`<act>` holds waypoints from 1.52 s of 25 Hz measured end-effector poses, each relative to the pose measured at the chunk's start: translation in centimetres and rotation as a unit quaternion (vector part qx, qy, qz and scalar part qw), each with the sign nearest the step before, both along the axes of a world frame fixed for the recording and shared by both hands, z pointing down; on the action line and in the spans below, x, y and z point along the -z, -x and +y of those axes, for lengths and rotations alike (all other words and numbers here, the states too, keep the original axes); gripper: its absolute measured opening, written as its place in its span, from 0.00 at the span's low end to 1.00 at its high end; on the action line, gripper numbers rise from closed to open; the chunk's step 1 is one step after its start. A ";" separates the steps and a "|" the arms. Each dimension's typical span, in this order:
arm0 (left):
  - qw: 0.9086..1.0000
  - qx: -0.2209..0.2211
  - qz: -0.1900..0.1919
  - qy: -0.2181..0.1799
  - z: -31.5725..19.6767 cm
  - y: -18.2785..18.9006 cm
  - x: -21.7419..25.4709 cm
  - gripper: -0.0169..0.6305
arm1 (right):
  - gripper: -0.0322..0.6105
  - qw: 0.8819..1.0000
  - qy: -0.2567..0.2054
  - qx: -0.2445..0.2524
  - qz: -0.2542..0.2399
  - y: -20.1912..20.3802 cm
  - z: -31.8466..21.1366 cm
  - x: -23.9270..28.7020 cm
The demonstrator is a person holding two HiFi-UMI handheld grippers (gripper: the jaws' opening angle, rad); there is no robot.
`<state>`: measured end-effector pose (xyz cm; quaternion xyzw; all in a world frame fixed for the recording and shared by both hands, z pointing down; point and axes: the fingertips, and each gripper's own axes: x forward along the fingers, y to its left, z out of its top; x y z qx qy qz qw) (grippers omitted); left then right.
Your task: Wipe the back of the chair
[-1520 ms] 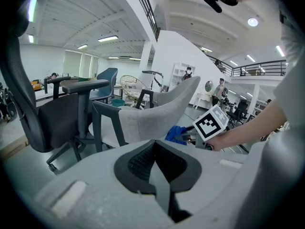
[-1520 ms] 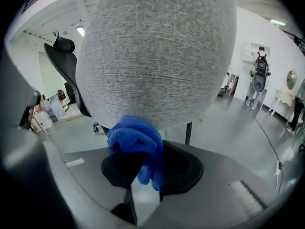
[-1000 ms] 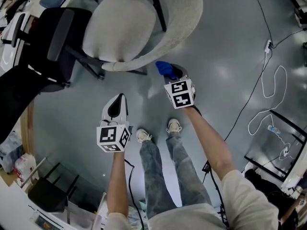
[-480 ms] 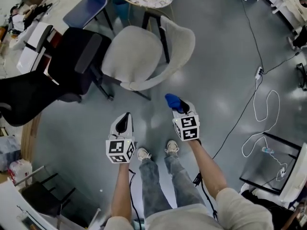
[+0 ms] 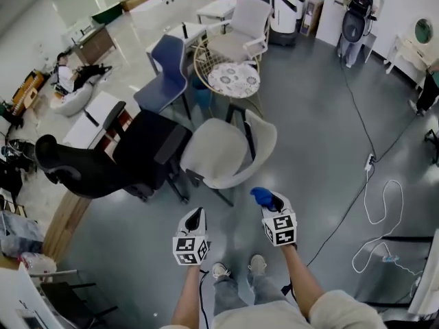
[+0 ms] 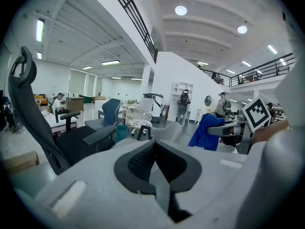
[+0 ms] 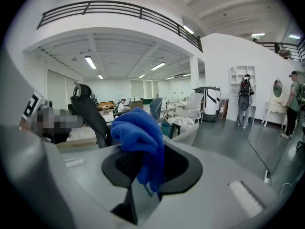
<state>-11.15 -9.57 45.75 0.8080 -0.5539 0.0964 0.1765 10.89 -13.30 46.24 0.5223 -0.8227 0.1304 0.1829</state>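
1. Cloth (image 7: 141,132), bright blue, soft and bunched, sits clamped in the closed jaws of the right gripper (image 7: 143,162), with most of its bulk spilling out above the pads.
2. We see the left gripper (image 6: 154,144) with its jaws pressed together and nothing between them. It hangs low, beside the right one.
3. The light grey moulded shell chair on dark legs (image 5: 212,153) stands on the polished grey floor (image 5: 322,149), ahead of both grippers and apart from them.
4. Its curved chair back (image 5: 266,141) is on the side nearer our right. It wraps round the seat as a broad band running away from us, and its outer face looks toward open floor.
5. The move turns on this: the chair back lies just forward of the right gripper and a little above it in the head view. The left gripper faces the seat's near edge instead, so we judge the right arm the nearer one, and it carries the cloth.
6. No contact has been made. By our reading, wiping has not begun, and the cloth must first travel forward onto that outer face.
7. A black office chair with armrests (image 5: 140,160) crowds the seat's far left side, away from the face we need.
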 end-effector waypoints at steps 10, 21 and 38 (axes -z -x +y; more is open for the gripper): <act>0.999 0.010 -0.013 -0.039 3.1 1.6 8.6 0.03 | 0.20 0.998 -0.056 -0.022 -0.024 -2.3 1.7 11.0; 0.997 0.029 -0.038 -0.057 5.7 5.6 12.4 0.03 | 0.20 0.997 -0.072 -0.014 -0.011 -2.1 3.7 13.7; 0.996 0.051 -0.026 -0.070 4.6 8.1 13.2 0.03 | 0.20 0.997 -0.078 -0.008 -0.014 -0.1 2.1 14.7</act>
